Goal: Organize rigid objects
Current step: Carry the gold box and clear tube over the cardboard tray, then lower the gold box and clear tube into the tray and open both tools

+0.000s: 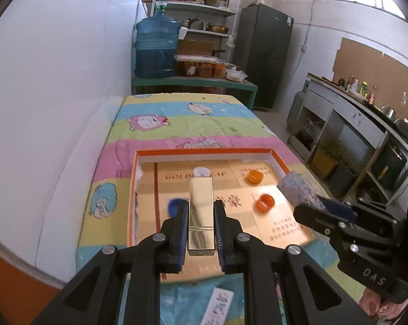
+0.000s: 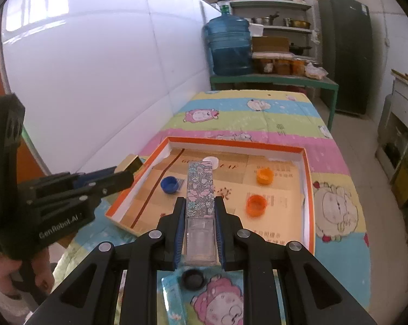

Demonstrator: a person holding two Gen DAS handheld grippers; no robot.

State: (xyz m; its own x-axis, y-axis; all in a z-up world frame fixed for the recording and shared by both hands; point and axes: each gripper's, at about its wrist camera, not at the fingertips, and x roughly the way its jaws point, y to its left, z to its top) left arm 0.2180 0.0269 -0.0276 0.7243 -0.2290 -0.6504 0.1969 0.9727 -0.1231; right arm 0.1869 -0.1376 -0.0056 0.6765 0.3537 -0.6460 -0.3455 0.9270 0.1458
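Inside orange-rimmed box (image 2: 308, 162): four caps; fingers clamped on gold case (image 1: 201, 211), floral case (image 2: 200, 189).

Both tongs: matte black linkage arms, angular with triangular cut-outs, round silver screw heads at each pivot. Blue ribbed pads line the inner faces of the fingers (image 1: 182, 233). Right tongs (image 1: 316, 205) marked "DAS" in white; left tongs (image 2: 128, 174) marked "GenRobot.AI" on the side.
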